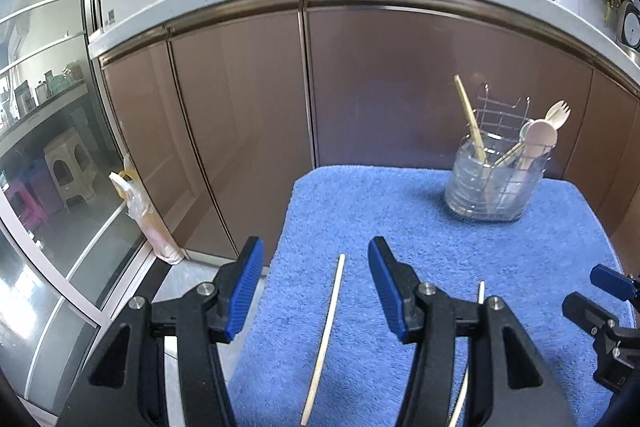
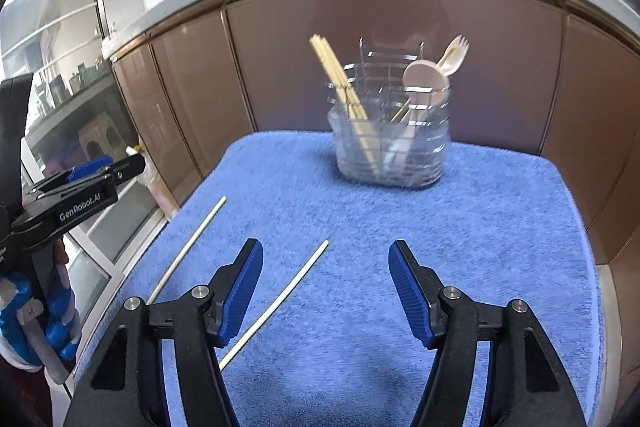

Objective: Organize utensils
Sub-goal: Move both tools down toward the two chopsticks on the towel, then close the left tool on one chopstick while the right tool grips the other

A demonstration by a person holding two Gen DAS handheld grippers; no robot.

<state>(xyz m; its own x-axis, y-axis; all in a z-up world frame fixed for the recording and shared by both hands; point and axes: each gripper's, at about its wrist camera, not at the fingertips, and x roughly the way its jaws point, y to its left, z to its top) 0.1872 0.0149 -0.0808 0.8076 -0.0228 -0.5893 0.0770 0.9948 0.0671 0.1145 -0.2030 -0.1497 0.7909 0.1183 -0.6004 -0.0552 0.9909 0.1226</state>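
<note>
Under everything lies the blue towel (image 2: pixel 460 267), covering the whole surface in front of the brown cabinet doors (image 1: pixel 240 107). Near its far edge, toward the far right corner, stands the utensil holder (image 2: pixel 390 151), a wire rack in a clear tub, already carrying a bundle of chopsticks (image 2: pixel 340 79), a spoon (image 2: pixel 424 77) and a spork (image 2: pixel 454 55).

My left claw (image 1: pixel 316 287) is spread wide with nothing gripped; one loose chopstick (image 1: pixel 326 339) lies on the towel between its fingers, near the left edge, untouched. My right claw (image 2: pixel 326 287) is wide as well and empty; the second chopstick (image 2: pixel 280 301) lies just inside its left finger, near the front edge.

These sticks look thin, stiff, light and smooth, so I expect them to roll or slip. The pile of the towel should let a fingertip get under. I would pinch each around mid-length, square across.

The near ends of both sticks are cut off behind my fingers, and the holder is blurred in the right view.
</note>
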